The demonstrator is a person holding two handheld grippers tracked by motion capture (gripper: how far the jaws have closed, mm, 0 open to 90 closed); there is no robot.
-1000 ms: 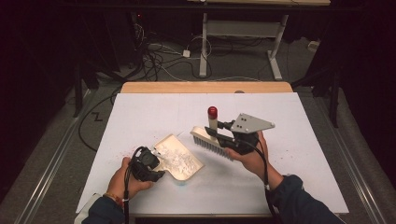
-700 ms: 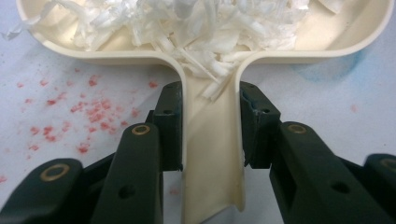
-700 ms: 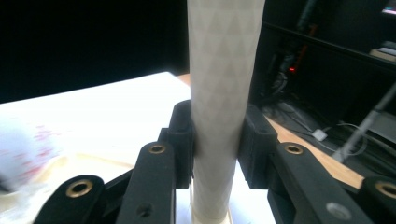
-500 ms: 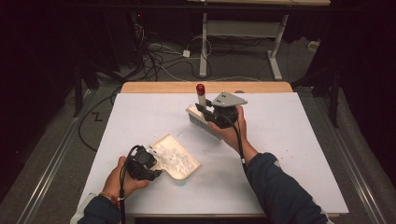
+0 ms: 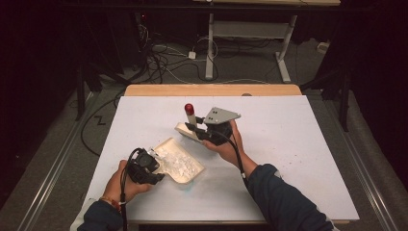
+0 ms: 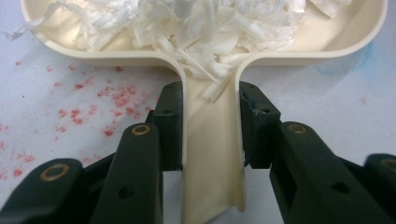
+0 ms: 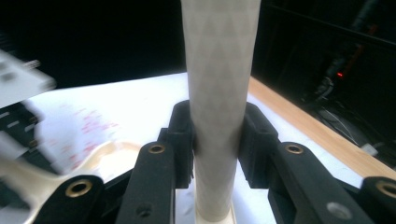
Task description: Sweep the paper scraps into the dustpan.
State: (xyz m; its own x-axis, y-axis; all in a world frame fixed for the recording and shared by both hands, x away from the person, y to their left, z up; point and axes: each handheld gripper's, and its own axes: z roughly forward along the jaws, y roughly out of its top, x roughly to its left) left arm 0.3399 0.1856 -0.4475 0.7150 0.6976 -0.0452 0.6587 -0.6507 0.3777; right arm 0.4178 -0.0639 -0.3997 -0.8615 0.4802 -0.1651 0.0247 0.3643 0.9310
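From the high view, a cream plastic dustpan heaped with white paper shreds is seen on the white desk, its handle clamped by the left tongs; just beyond the dustpan, a cream brush with a red-capped handle is gripped by the right tongs. In the left gripper view, the dustpan's handle is pinched between both jaws. In the right gripper view, the pale brush handle is clamped upright, the dustpan's rim blurred at lower left.
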